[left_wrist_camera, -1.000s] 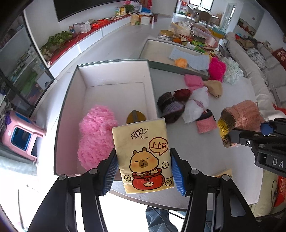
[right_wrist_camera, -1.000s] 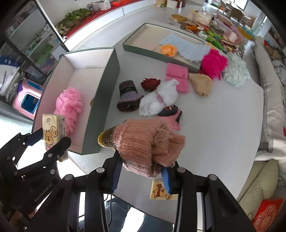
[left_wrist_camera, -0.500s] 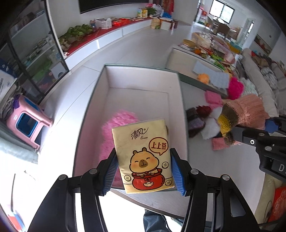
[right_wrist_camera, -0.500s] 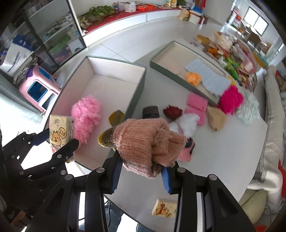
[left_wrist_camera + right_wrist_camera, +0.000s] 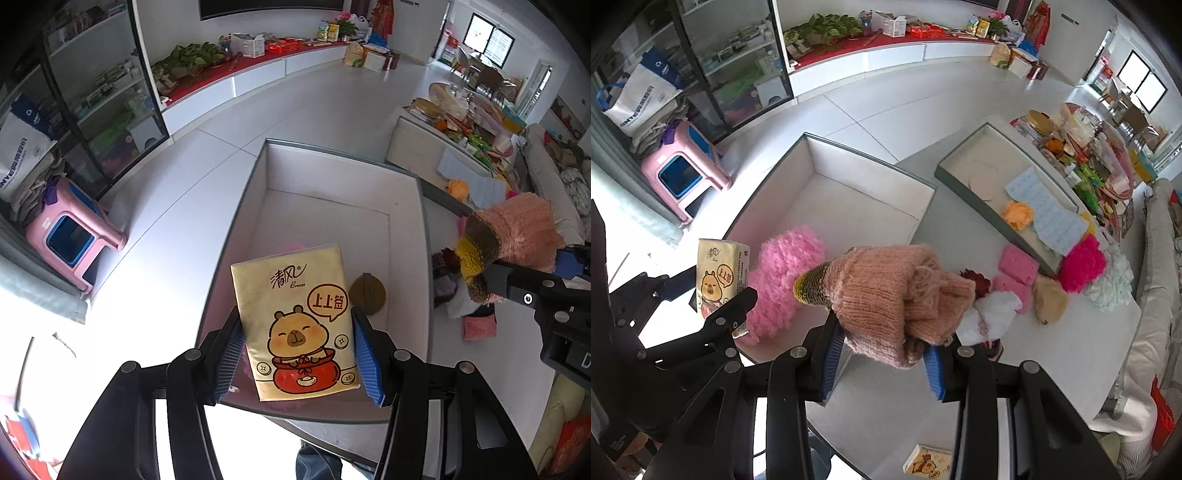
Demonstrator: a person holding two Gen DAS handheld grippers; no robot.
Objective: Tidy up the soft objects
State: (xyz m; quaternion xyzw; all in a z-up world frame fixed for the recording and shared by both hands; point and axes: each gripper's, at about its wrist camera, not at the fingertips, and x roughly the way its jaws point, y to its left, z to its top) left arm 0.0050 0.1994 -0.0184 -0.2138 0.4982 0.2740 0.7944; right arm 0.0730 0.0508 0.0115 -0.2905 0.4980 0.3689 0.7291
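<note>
Tissue pack (image 5: 295, 325) clamped in left tool (image 5: 295, 350); right tool (image 5: 882, 354) grips knitted hat (image 5: 897, 295).

Tissue pack (image 5: 295, 325) is showing pale yellow, printed with a tan cartoon capybara above a red pot. Knitted item (image 5: 897, 295) is showing salmon pink, its cuff striped yellow, olive and brown. Fluffy item (image 5: 783, 280) in the box (image 5: 871, 162) is showing bright pink; box walls are showing cream inside, grey-green outside. Gripper pads (image 5: 365, 354) are showing blue.

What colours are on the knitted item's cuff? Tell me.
Yellow, brown and olive stripes on the cuff; clearest in the left wrist view.
</note>
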